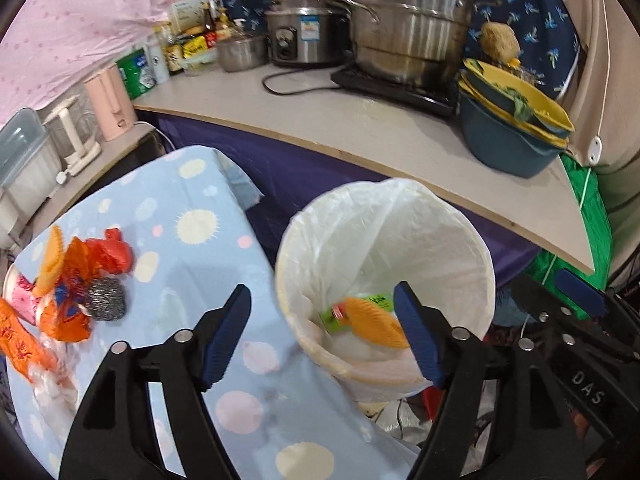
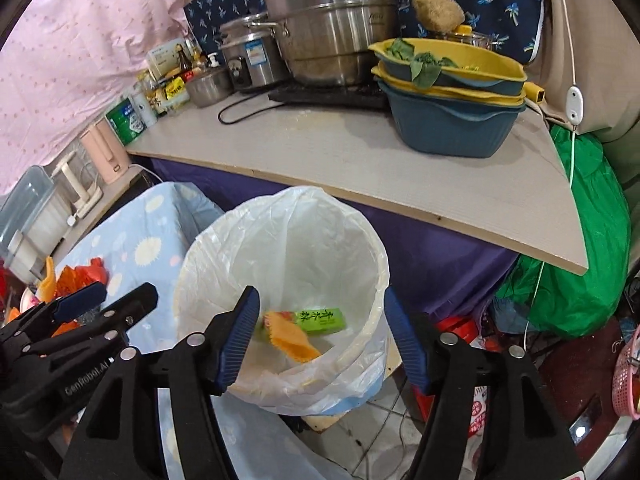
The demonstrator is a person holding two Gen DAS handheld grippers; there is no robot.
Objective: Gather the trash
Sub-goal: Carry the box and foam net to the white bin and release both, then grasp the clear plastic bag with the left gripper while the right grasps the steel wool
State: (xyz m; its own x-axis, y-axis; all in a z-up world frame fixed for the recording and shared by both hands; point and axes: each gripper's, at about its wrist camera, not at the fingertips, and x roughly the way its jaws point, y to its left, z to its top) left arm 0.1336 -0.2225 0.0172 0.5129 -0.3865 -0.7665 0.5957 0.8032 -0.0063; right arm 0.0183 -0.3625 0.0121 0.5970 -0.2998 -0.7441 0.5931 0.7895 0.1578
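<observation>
My left gripper (image 1: 322,334) and right gripper (image 2: 320,336) both gape wide and hold nothing, poised over the lined bin (image 2: 372,240), where an orange wrapper (image 2: 294,338) and green packet (image 2: 320,320) already lie. The remaining trash pile (image 1: 76,280) sits on the spotted cloth (image 1: 188,248), left of the bin and nearest my left claw.
</observation>
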